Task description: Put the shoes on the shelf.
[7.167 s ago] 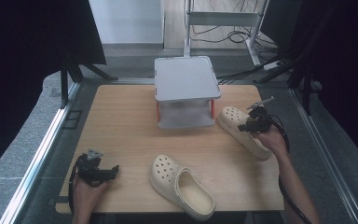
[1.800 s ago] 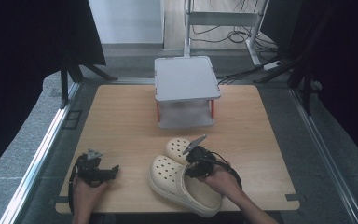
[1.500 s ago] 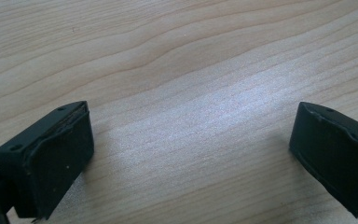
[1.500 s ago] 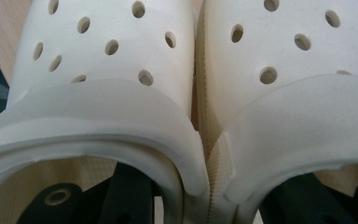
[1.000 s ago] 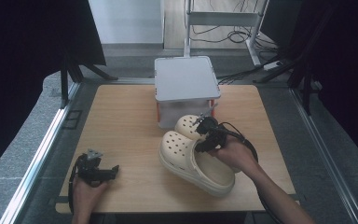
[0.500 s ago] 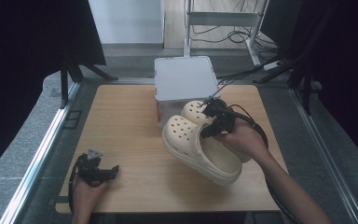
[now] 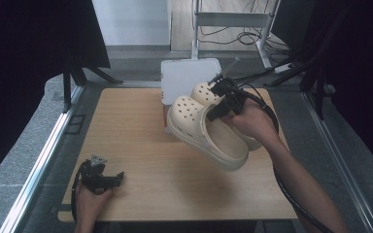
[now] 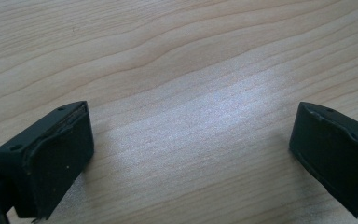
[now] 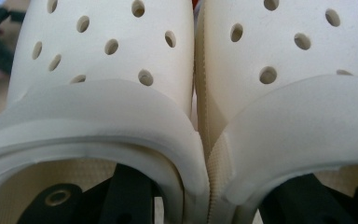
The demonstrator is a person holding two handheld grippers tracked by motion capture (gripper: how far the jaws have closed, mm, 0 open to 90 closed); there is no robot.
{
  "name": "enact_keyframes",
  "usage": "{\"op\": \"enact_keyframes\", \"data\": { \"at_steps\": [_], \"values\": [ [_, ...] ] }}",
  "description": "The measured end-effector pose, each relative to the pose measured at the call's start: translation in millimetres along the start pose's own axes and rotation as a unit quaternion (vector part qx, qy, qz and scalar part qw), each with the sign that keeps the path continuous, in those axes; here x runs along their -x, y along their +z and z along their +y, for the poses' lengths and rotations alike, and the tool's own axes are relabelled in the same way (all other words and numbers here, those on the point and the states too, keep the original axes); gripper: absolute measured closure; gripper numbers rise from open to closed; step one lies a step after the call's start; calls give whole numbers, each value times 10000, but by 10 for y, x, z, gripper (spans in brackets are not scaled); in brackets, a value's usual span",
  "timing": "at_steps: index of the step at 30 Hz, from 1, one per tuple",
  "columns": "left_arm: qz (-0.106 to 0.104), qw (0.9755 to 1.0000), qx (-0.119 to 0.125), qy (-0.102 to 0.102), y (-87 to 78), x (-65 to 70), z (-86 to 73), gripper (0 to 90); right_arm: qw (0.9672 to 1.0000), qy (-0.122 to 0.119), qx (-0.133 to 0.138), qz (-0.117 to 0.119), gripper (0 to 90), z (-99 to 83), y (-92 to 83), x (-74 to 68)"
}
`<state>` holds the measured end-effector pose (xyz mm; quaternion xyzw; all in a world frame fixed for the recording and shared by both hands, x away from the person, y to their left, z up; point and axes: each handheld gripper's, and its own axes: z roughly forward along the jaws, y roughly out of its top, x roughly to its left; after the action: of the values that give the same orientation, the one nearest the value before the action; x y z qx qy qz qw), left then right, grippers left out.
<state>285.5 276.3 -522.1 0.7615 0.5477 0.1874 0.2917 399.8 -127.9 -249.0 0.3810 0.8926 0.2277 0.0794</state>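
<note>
Right gripper [image 7: 219, 104] pinches both clogs [image 7: 206, 131] together by their inner walls; keep them level, toes toward the box [image 7: 184, 77]. Left gripper [image 7: 119, 178] rests open, empty.

Two cream perforated clogs [image 7: 209, 128] pressed side by side, lifted tilted above table, toes toward box.

Clogs [image 7: 209, 128] side by side (before box [image 7: 187, 80]).
</note>
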Motion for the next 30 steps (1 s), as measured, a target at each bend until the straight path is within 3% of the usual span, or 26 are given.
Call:
{"op": "enact_keyframes", "data": {
  "at_steps": [6, 14, 21, 30],
  "values": [
    [6, 10000, 8, -2, 1, 1, 0, 0, 9991, 352, 79, -214, 666, 264, 77, 123],
    [19, 10000, 30, 0, 5, 1, -2, 0, 9955, 829, 170, -435, 664, 622, 271, 252],
    [11, 10000, 17, 12, 4, 2, 1, 0, 9902, 1187, 183, -711, 665, 894, 464, 360],
    [-15, 10000, 6, 12, 5, 4, 4, 0, 9821, 1677, 218, -833, 666, 1177, 676, 530]
  ]
}}
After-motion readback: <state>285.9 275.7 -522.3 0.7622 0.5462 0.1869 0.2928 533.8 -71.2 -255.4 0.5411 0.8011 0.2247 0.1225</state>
